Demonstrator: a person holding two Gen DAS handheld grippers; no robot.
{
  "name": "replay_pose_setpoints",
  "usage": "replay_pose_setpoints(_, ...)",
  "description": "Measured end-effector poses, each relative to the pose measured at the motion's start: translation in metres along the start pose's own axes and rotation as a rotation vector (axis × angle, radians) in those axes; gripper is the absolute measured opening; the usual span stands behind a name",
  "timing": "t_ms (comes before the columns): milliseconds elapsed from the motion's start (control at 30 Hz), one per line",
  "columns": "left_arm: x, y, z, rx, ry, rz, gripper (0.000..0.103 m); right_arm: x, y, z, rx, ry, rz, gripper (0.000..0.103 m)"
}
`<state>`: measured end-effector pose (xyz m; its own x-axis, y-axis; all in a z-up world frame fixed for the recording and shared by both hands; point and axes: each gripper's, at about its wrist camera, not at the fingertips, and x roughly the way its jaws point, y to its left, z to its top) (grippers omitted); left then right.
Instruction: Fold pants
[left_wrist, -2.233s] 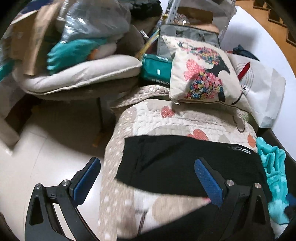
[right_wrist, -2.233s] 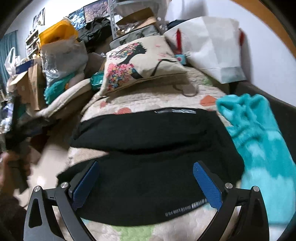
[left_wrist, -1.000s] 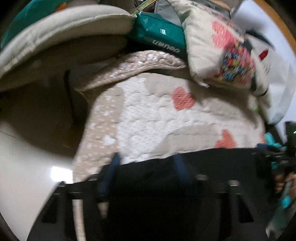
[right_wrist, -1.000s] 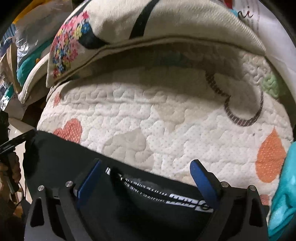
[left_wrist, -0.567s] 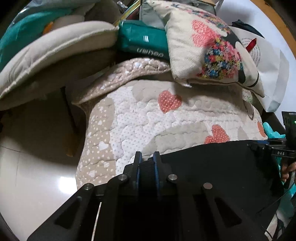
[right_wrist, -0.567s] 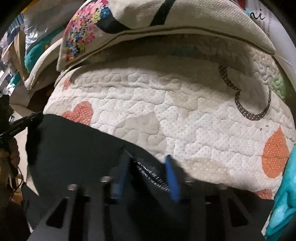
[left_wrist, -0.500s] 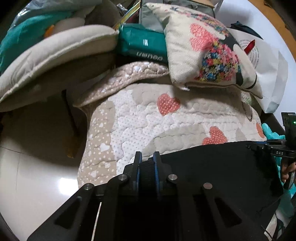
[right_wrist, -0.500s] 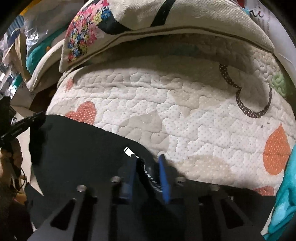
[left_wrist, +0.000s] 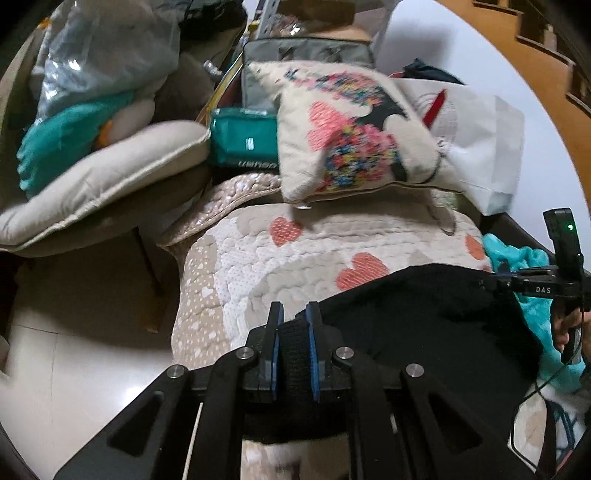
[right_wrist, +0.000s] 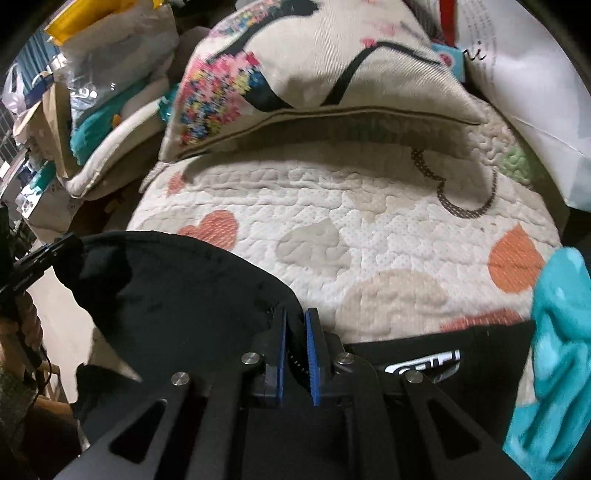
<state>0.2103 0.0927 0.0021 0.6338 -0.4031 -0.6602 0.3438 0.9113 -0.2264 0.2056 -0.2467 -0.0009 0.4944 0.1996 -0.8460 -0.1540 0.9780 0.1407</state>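
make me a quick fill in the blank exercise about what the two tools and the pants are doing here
1. Both tools, the left tool and the right tool, are clamped on the ____ pants.
2. The pants lie on a quilt printed with ____ shapes.
3. At the quilt's far end rests a ____ with a flower design.
4. Beside the pants on the right lies a ____ coloured cloth.

Missing words: black; heart; pillow; teal
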Motion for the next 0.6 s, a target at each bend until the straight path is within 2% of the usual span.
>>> replay_pose_setpoints(133,-0.039,-0.015,-0.024,0.021,-0.023,-0.022,0.012,-0.03,0.012,-0.034,-0.004,0.001,0.001,0.011)
replay_pose_setpoints(267,-0.064,-0.036,-0.062,0.081,0.006,-0.005,0.012,-0.045,0.023,-0.075,-0.018,0.048,-0.011,0.011)
replay_pose_setpoints(400,-0.085,-0.053,-0.114,0.125,0.078,0.011,0.012,-0.053,0.024,-0.122,-0.025,0.112,-0.025,0.011)
replay_pose_setpoints(600,-0.096,-0.061,-0.173,0.131,0.221,0.028,0.013,-0.051,0.022,-0.177,-0.01,0.219,-0.049,0.011)
